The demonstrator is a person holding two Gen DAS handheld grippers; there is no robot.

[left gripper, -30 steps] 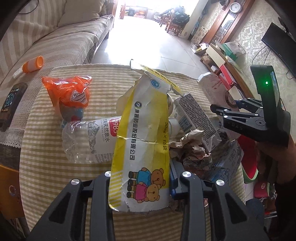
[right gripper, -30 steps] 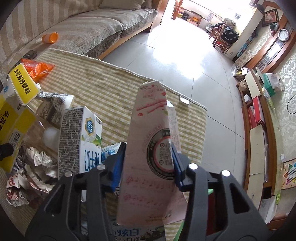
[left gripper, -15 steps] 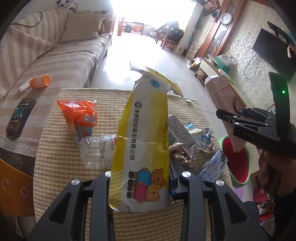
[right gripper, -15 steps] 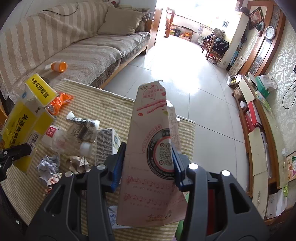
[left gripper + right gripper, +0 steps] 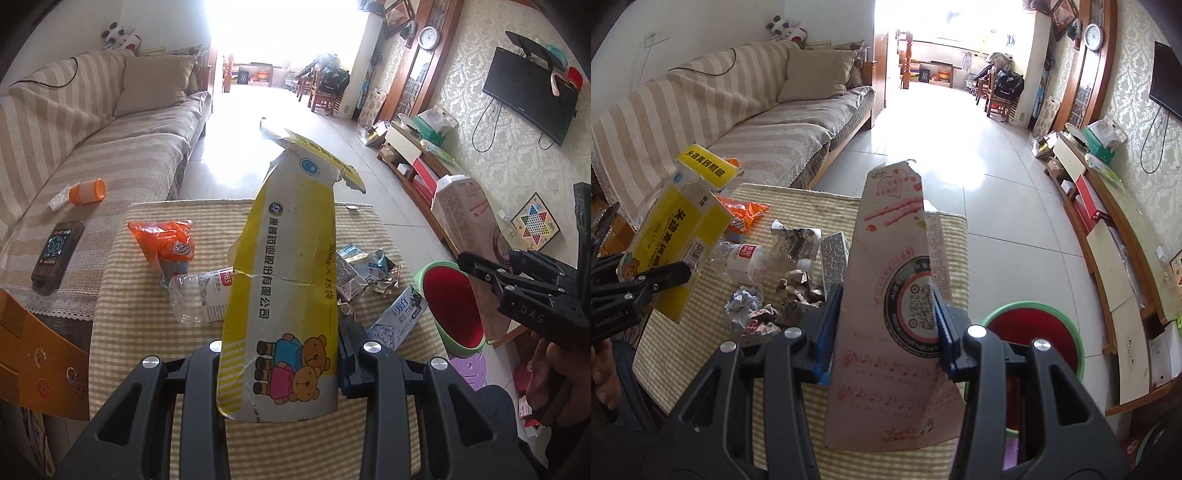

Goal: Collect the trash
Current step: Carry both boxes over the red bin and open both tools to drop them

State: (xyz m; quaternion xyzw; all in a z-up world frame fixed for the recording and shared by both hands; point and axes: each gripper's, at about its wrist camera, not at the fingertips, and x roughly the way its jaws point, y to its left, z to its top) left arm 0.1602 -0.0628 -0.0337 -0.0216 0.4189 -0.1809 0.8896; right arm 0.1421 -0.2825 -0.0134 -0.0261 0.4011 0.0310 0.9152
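Trash, two pieces in hand: my left gripper (image 5: pixel 279 350) is clamped on a flattened yellow box (image 5: pixel 284 280), and my right gripper (image 5: pixel 886 332) is clamped on a flattened pink carton (image 5: pixel 894 317). Both pieces stand up out of the jaws, lifted clear of the bench (image 5: pixel 147 332). The yellow box is torn at its top flap and creased across the middle. The pink carton is ragged along its top edge.

Remaining trash lies on the bench's striped cloth. I note a clear bottle (image 5: pixel 199 295) on its side, an orange wrapper (image 5: pixel 166 243) just beyond it, a grey-printed milk carton (image 5: pixel 833 258), a blue-and-white box (image 5: pixel 399 317) at the near right edge, and several crumpled paper wads (image 5: pixel 746 310) near the middle. The wads lie close together, touching in places.

A green bin (image 5: pixel 1034 332) with a red inside stands on the floor just off the bench's right edge. In the right wrist view the pink carton's lower right corner overlaps the bin's rim; I cannot tell whether it is above the opening.

Further out, a striped sofa (image 5: pixel 92 147) runs along the left, with an orange-capped bottle (image 5: pixel 86 192) and a dark remote (image 5: pixel 55 258) lying on it. In the left wrist view a hand (image 5: pixel 546 373) is visible under the right gripper.
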